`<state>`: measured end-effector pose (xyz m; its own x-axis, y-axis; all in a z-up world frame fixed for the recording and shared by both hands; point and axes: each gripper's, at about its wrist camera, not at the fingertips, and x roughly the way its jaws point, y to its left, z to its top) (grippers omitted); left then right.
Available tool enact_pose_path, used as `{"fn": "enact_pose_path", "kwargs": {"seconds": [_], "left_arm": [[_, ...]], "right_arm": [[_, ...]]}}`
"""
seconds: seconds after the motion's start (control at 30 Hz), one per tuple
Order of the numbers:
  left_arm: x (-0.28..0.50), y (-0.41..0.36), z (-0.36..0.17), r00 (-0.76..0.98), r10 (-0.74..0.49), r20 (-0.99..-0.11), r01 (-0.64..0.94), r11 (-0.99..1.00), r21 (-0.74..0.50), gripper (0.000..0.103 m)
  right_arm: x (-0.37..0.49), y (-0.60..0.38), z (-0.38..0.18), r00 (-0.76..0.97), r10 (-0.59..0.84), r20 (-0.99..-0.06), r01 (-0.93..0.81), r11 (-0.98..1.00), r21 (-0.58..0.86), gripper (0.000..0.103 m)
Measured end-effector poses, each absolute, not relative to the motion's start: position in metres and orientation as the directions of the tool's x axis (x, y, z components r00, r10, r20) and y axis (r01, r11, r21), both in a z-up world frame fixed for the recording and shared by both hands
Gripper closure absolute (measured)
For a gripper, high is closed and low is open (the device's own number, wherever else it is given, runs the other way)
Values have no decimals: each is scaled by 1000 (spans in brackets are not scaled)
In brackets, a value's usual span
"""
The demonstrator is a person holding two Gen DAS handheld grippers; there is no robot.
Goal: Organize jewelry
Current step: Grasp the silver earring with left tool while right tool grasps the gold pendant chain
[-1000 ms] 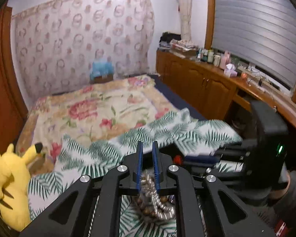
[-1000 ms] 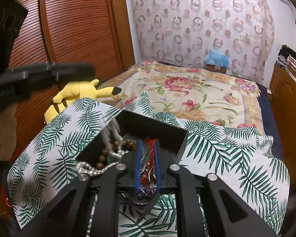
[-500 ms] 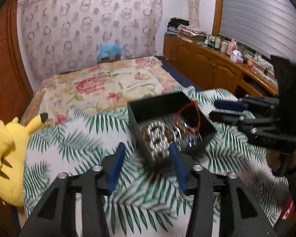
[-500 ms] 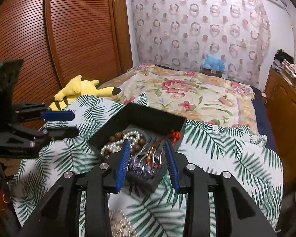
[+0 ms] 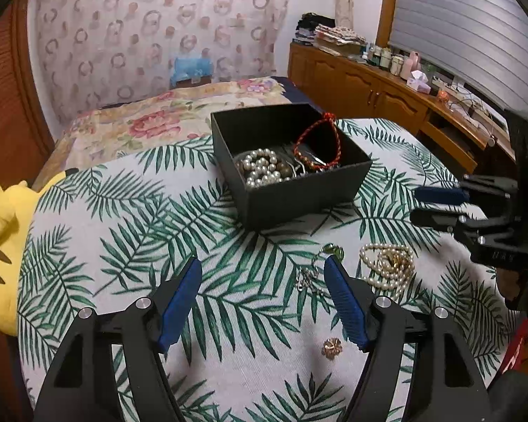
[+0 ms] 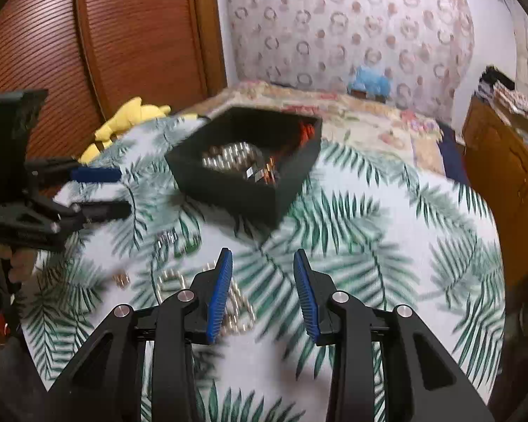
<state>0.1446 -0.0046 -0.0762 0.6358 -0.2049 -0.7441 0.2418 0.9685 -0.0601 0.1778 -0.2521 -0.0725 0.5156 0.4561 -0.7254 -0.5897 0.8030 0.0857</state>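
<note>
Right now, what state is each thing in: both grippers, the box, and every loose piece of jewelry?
Left gripper: open, holding nothing.
Right gripper: open, holding nothing.
Black box: lidless, upright, partly filled.
Red cord bracelet: in the box, leaning on its wall.
Pearl strand: coiled in the box.
Pearl necklace: heaped on the cloth, outside the box.
Green-bead chain: on the cloth.
Flower brooch: on the cloth.
</note>
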Motion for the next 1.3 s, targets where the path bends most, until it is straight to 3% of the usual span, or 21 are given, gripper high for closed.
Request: {"fn": "enact_pose_path", "kwargs": {"seconds": [0.2,0.73,0.87,0.97,1.13,1.3], "left_arm": [[143,-5,-83,624,-198,-756,240,969,-56,27],[146,-6,-97,592,-196,-782,243,968,-59,27],[148,-8,-99,584,-202,-786,251,966,-62,27],[149,-12,-102,575,-212,-790,265,962,-66,27],[155,-22,-102,566,-239,-789,298,952,-75,43],[164,-35,-101,560,-262,-786,335,939,-75,49]], "right_arm": [[169,-261,-91,486,427,-763,-573,815,91,73],[167,-236,-105,475,353,-806,-607,794,-10,81],[164,-231,-105,471,353,-808,-628,778,-26,98],[164,-231,-104,474,353,-806,-629,777,-30,98],[163,-242,-97,496,371,-785,-611,792,-12,98],[161,-251,-81,533,380,-756,-596,803,-16,98]]}}
